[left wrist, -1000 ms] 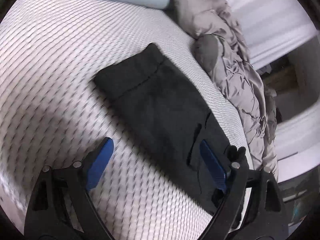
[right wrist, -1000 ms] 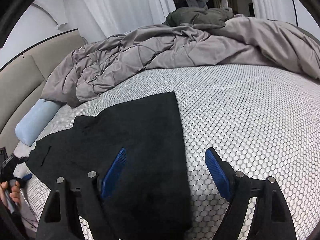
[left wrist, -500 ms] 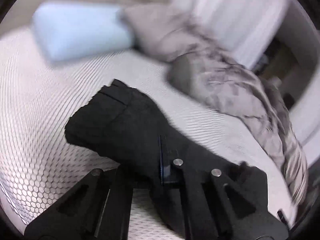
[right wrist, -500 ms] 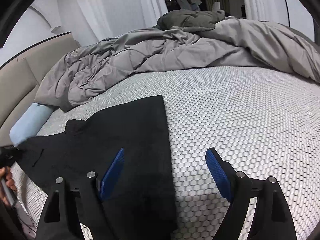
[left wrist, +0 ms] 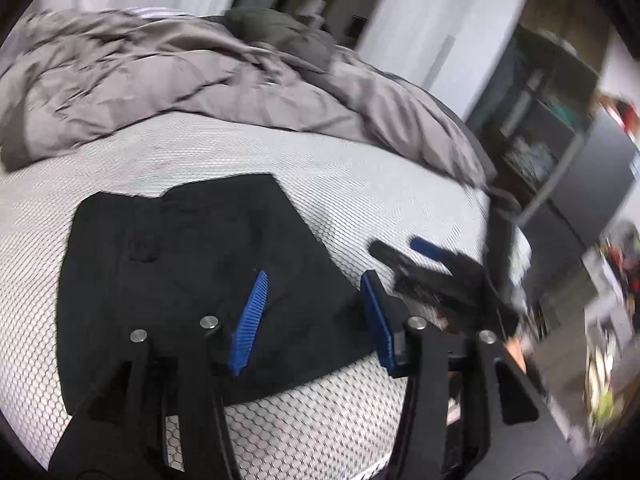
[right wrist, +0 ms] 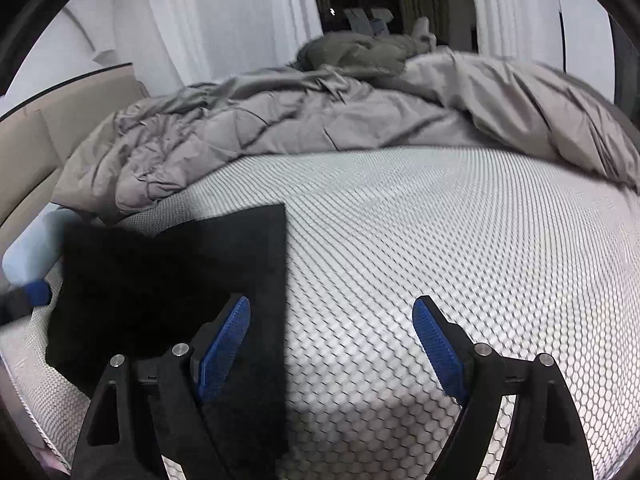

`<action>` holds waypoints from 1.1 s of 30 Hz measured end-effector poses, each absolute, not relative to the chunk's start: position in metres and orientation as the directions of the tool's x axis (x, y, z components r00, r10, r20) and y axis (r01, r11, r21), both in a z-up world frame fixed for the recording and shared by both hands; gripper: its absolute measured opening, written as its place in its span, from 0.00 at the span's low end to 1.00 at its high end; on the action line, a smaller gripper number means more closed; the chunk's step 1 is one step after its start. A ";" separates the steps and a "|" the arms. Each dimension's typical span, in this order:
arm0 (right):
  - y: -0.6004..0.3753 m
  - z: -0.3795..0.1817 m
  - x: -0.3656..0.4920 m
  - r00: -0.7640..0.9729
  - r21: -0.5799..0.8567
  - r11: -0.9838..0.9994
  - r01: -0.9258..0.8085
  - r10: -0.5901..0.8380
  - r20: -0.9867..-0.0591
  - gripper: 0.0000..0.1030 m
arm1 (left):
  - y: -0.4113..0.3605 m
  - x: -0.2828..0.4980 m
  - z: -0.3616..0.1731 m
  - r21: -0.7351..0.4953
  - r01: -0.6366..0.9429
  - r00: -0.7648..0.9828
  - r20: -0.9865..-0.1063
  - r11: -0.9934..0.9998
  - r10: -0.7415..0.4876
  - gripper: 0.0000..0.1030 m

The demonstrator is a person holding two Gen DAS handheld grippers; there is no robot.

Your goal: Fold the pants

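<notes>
Left gripper (left wrist: pixel 316 312) over near edge of black pants (left wrist: pixel 192 264), fingers part-spread and opening, nothing between. Right gripper (right wrist: pixel 332 340) at pants' right edge, fingers wide, empty. Pants (right wrist: pixel 172 280) lie folded flat on honeycomb-patterned bed (right wrist: pixel 440 240). Grey duvet (right wrist: pixel 320 120) bunched beyond pants.

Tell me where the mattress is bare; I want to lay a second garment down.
Bare mattress lies right of the black pants, bordered behind by the grey duvet. The pants and a pale blue pillow crowd the left side.
</notes>
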State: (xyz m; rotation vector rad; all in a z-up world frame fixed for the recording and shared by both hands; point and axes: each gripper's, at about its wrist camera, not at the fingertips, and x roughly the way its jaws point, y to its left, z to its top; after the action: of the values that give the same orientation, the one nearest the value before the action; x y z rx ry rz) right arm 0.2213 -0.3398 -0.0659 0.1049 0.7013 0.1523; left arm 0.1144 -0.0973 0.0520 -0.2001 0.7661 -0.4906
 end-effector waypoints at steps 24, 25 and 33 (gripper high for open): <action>-0.276 -0.112 0.244 0.402 0.486 0.799 -0.353 0.599 -0.693 0.20 | 0.106 0.162 -0.057 -0.399 -0.172 0.673 -0.715 0.901 -0.189 0.72; -0.277 -0.109 0.245 0.399 0.504 0.785 -0.360 0.618 -0.678 0.15 | 0.106 0.164 -0.057 -0.399 -0.173 0.672 -0.716 0.900 -0.188 0.72; -0.277 -0.059 0.200 0.453 0.412 0.765 -0.495 0.631 -0.629 0.10 | 0.090 0.150 -0.032 -0.393 -0.142 0.693 -0.695 0.909 -0.193 0.72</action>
State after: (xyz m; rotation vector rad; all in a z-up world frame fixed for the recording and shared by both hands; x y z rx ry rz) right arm 0.2001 -0.2771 -0.0594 0.1780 0.8517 0.6998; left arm 0.1496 0.0896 -0.0315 -0.4422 0.8123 -0.0297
